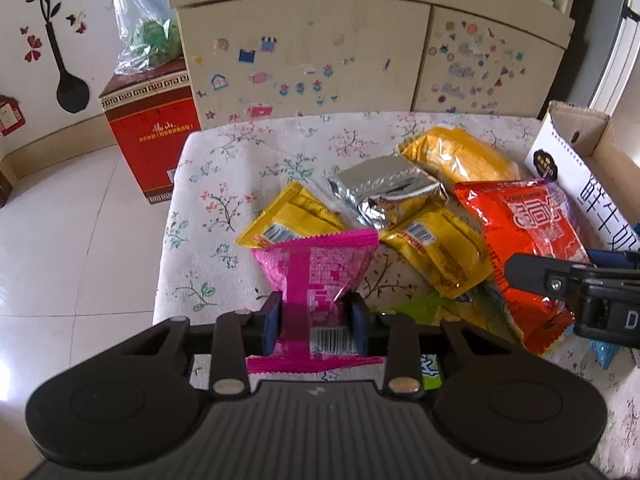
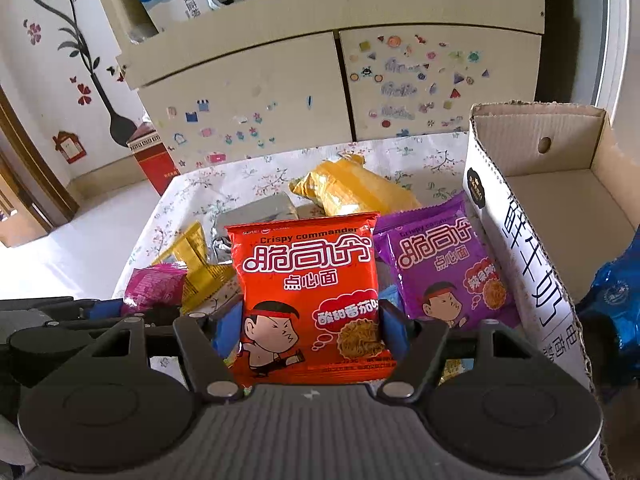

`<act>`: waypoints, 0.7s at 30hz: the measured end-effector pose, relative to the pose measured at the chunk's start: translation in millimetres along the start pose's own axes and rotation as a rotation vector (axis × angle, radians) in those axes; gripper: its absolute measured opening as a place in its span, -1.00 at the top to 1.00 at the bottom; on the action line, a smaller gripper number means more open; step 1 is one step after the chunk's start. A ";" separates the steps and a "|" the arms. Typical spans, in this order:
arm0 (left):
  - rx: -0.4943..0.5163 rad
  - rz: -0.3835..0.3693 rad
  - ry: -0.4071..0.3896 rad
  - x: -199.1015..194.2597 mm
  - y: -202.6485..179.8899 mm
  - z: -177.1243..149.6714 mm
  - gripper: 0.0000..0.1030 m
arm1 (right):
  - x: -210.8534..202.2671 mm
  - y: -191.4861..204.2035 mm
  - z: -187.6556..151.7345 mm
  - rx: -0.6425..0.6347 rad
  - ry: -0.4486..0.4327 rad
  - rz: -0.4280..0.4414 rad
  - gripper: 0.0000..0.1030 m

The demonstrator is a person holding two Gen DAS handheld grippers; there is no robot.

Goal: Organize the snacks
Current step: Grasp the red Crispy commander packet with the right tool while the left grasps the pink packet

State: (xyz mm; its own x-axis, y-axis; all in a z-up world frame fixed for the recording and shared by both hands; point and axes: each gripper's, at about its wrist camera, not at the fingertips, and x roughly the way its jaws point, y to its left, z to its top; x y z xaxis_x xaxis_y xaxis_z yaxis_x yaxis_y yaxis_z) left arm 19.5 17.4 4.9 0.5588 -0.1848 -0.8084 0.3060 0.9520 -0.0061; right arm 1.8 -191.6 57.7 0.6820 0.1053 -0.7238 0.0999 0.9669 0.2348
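Note:
My left gripper is shut on a pink snack packet and holds it above the near edge of the flowered table. My right gripper is shut on a red noodle packet and holds it upright; the packet also shows in the left wrist view, with the right gripper at its edge. A purple noodle packet lies beside the cardboard box. Yellow packets, a silver packet and an orange-yellow bag lie in a pile mid-table.
The open cardboard box stands at the table's right side. A cream cabinet with stickers stands behind the table. A red carton with a plastic bag on top sits on the tiled floor at left. A blue packet shows at right.

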 end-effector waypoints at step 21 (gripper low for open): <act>-0.061 -0.085 -0.071 -29.3 4.2 12.4 0.37 | -24.2 -9.6 4.1 0.052 -0.062 0.035 -0.46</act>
State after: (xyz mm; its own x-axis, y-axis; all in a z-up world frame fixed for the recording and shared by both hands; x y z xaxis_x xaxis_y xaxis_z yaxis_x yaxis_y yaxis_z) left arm 14.0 23.8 35.8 0.5867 -0.2806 -0.7596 0.3084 0.9448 -0.1109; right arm -12.6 -204.4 75.6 0.7291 0.1225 -0.6734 0.1119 0.9493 0.2939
